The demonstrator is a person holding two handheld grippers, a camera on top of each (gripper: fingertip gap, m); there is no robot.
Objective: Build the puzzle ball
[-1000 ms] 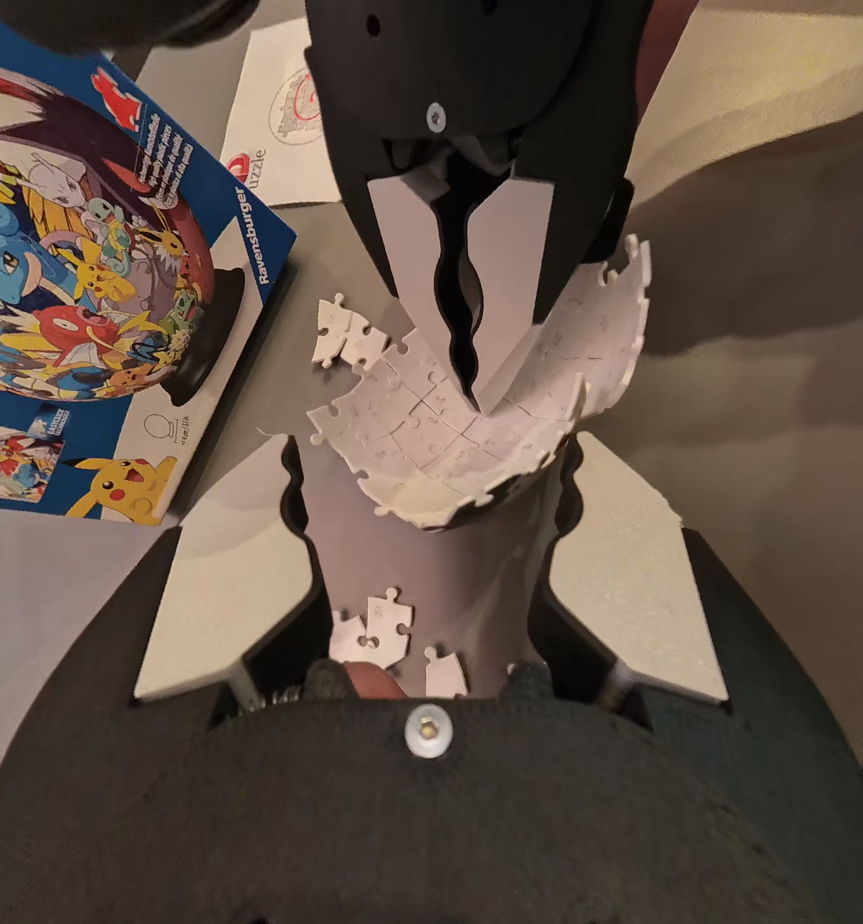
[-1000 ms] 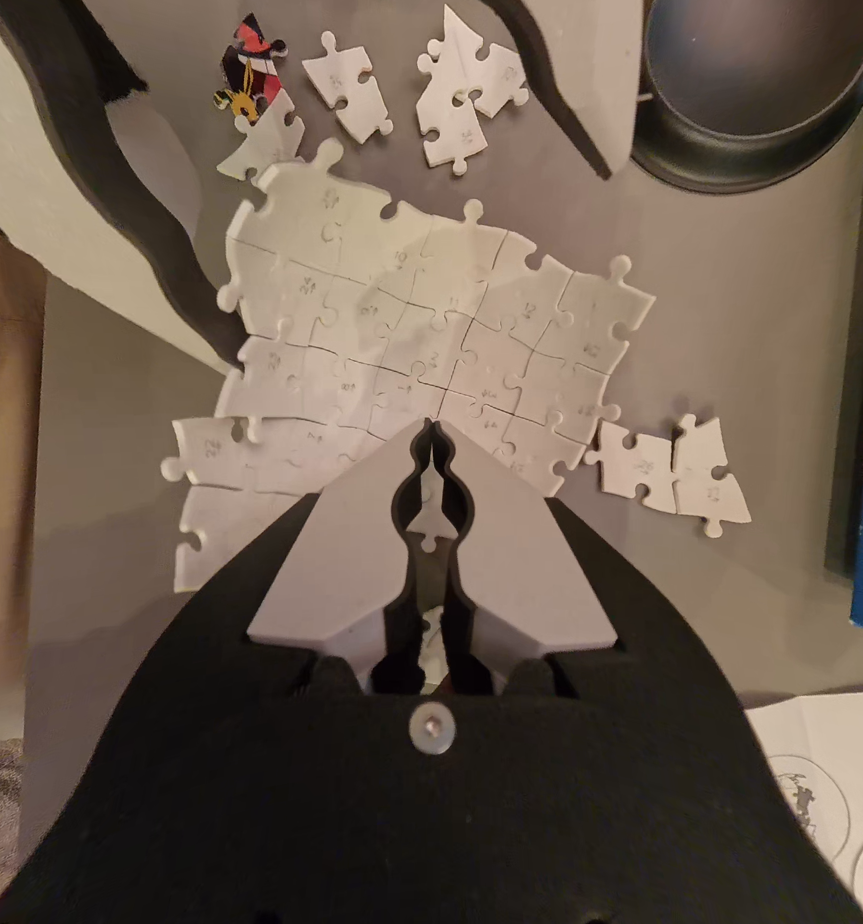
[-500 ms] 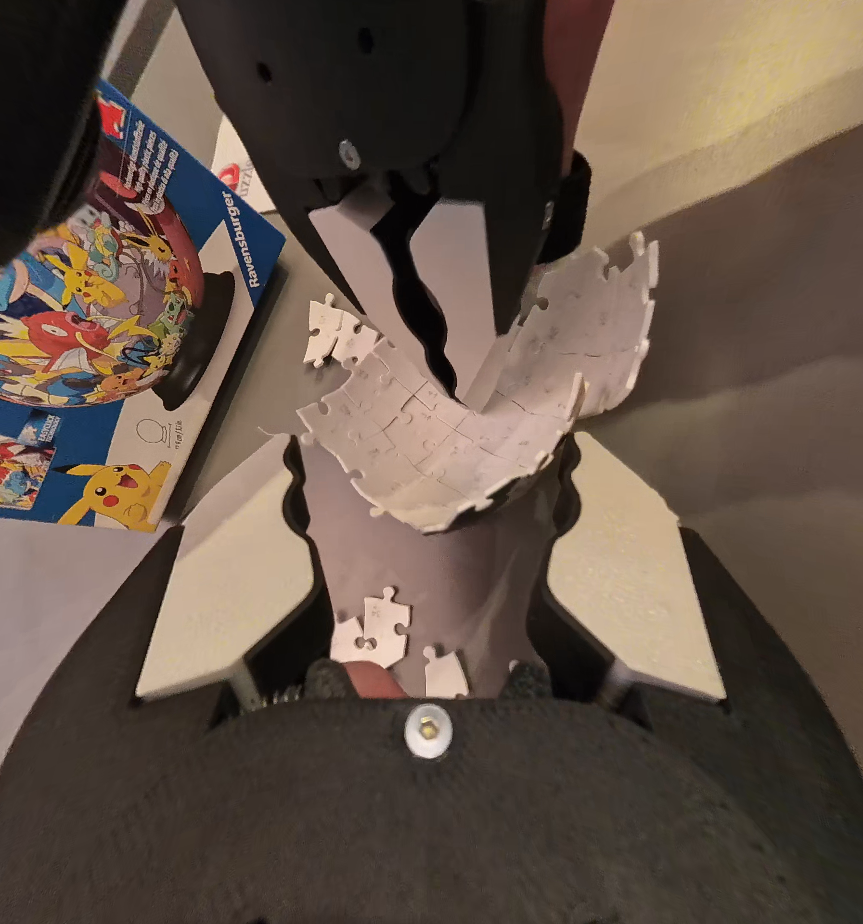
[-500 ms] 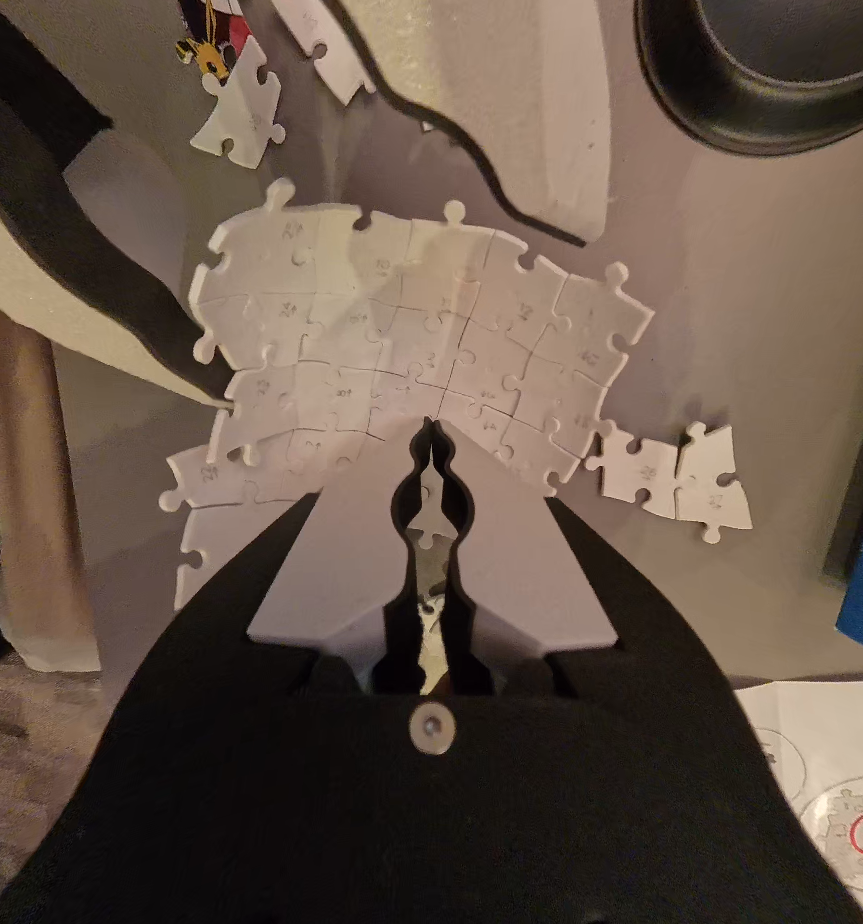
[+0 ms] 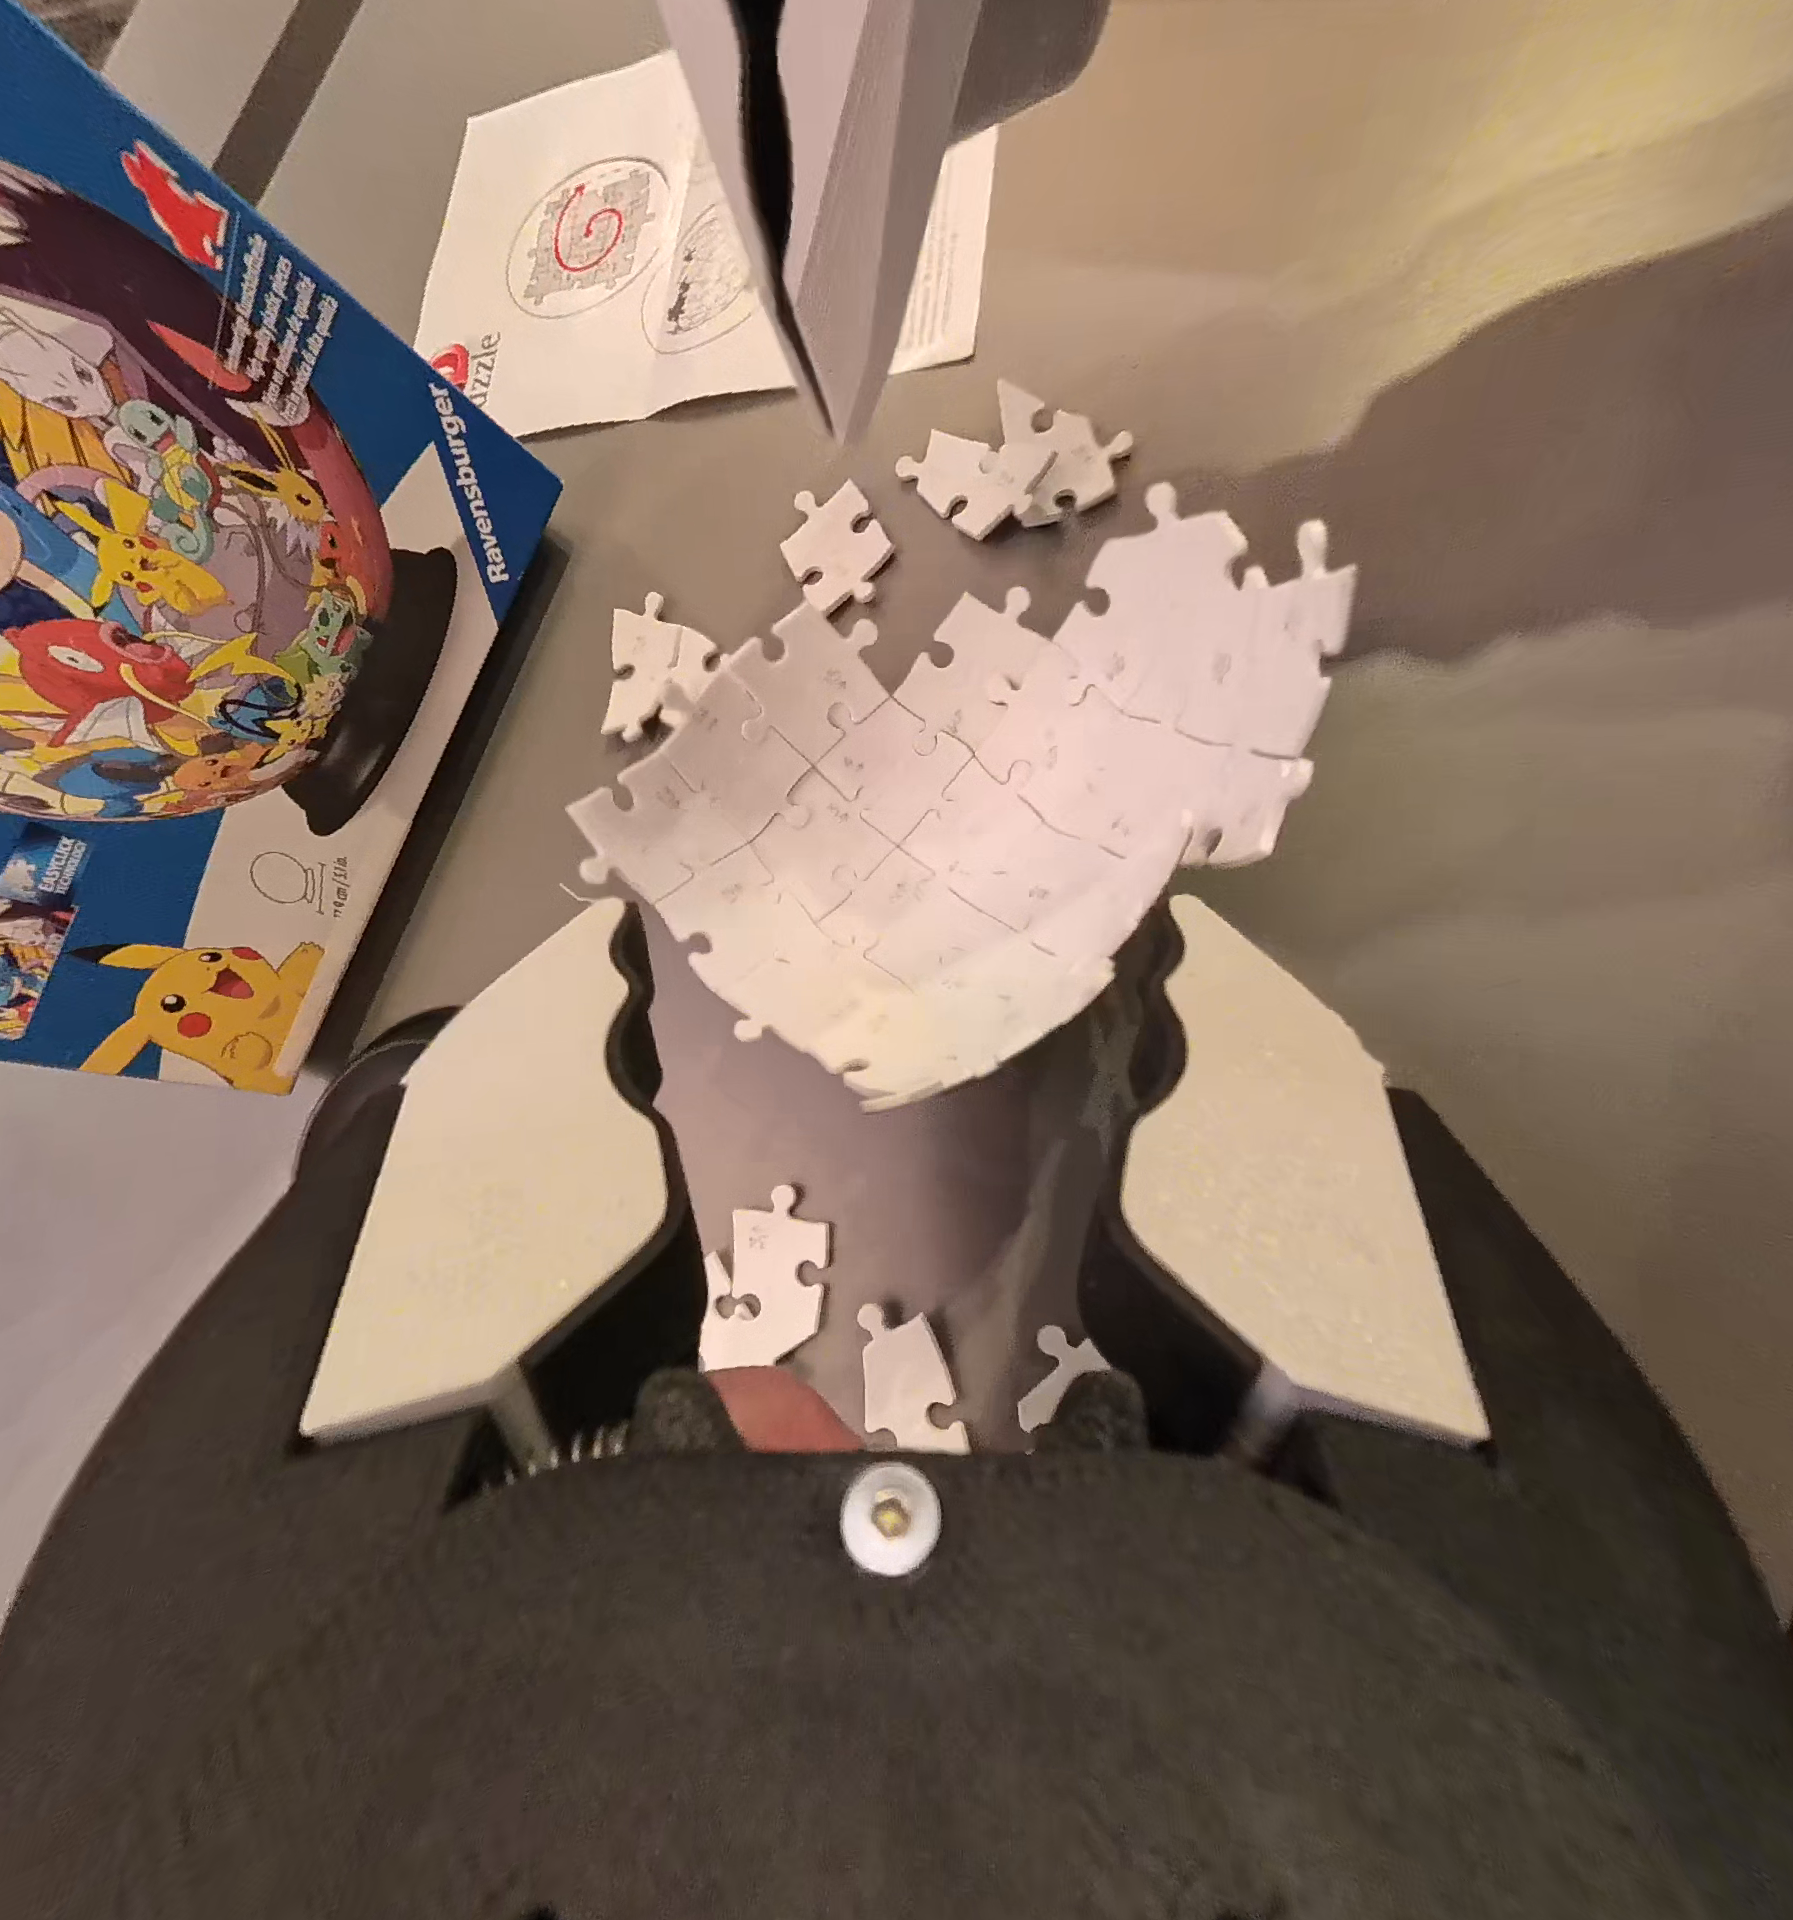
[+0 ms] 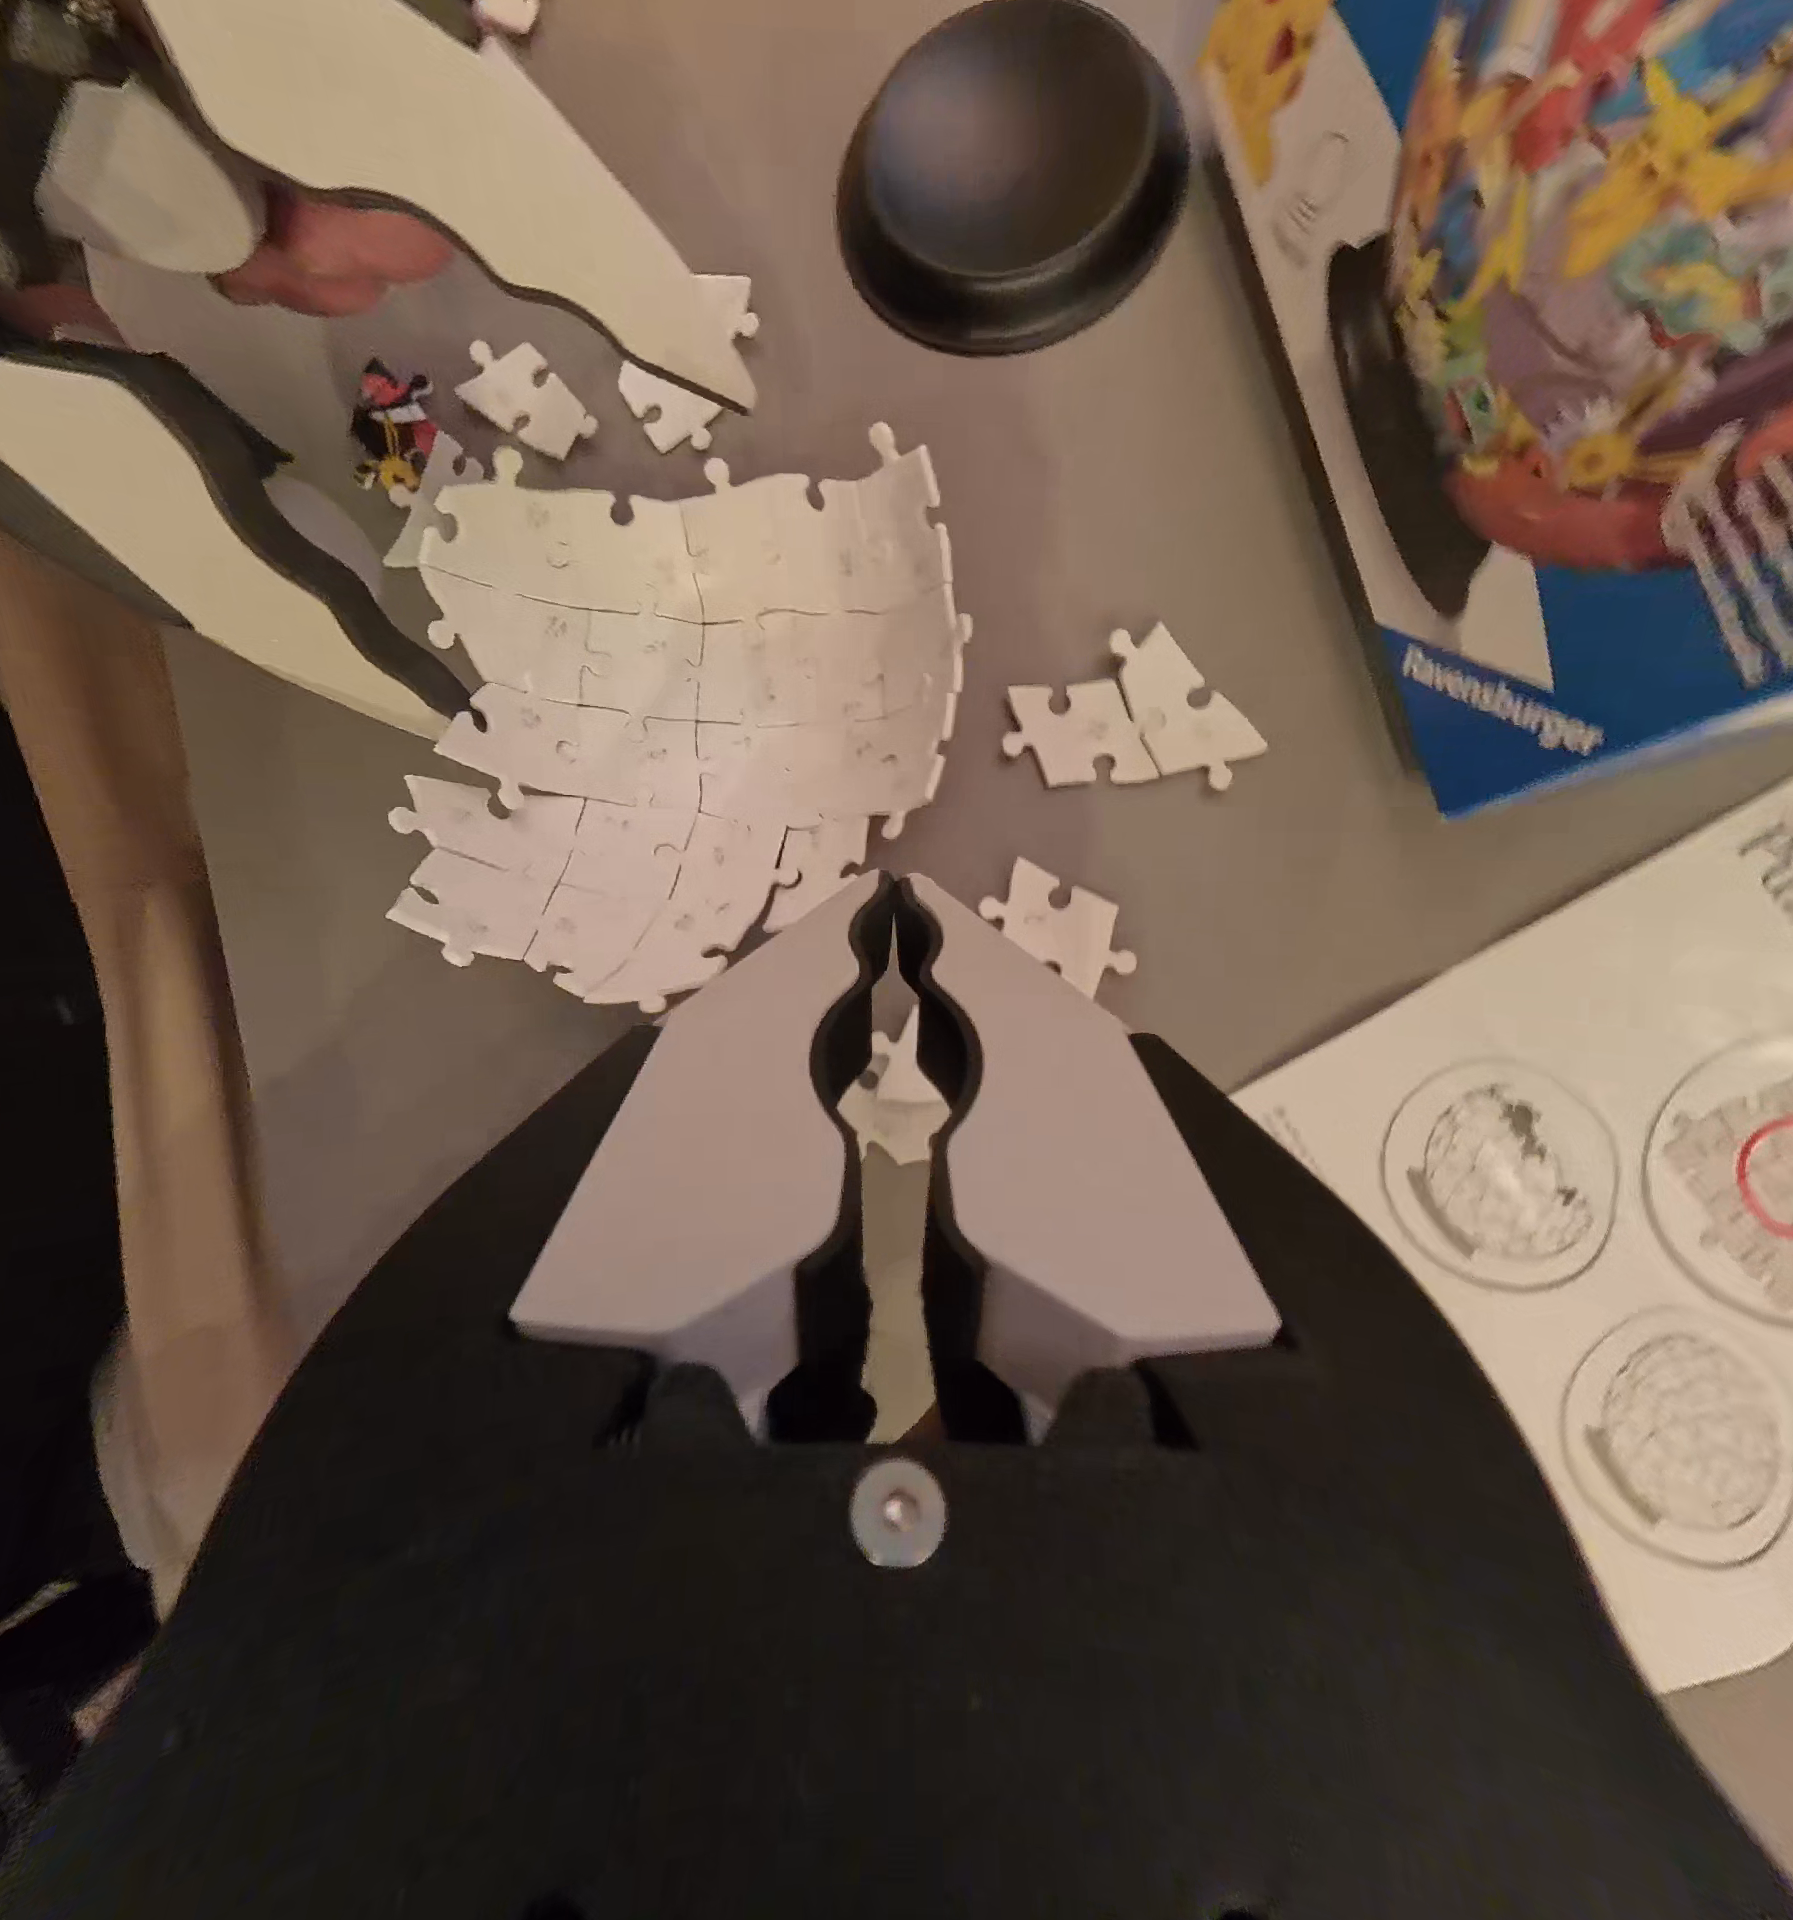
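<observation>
A curved white section of joined puzzle pieces point(image 5: 923, 831) lies blank side up, like a shallow bowl, on the grey table; it also shows in the right wrist view point(image 6: 684, 707). My left gripper point(image 5: 897, 925) is open and empty, with its fingers on either side of the section's near edge. In the right wrist view one of its fingertips point(image 6: 445, 691) touches the section's rim. My right gripper point(image 6: 892, 883) is shut, its tips just off the section's edge. In the left wrist view it point(image 5: 840, 416) hangs above loose pieces point(image 5: 840, 545). A white piece point(image 6: 897, 1101) shows through its finger gap; I cannot tell whether it is held.
The puzzle box point(image 5: 196, 623) point(image 6: 1598, 364) and an instruction sheet point(image 5: 601, 260) point(image 6: 1598, 1195) lie beside the section. A black round stand point(image 6: 1017, 177) sits beyond it. Loose white pieces point(image 6: 1131, 717) point(image 5: 767, 1288) and one coloured piece point(image 6: 393, 416) are scattered around. The table edge point(image 6: 175, 831) runs along the left. Across from one pair of fingers to the other is roughly 9 cm. To the white piece point(image 6: 897, 1101): right tips about 7 cm, left tips about 12 cm. It turns up in the left wrist view point(image 5: 1056, 474) as well.
My right gripper, still shut, has lifted off the inside of the section and drawn back from it. Loose pieces it covered now show. My left gripper stays open at the section.
</observation>
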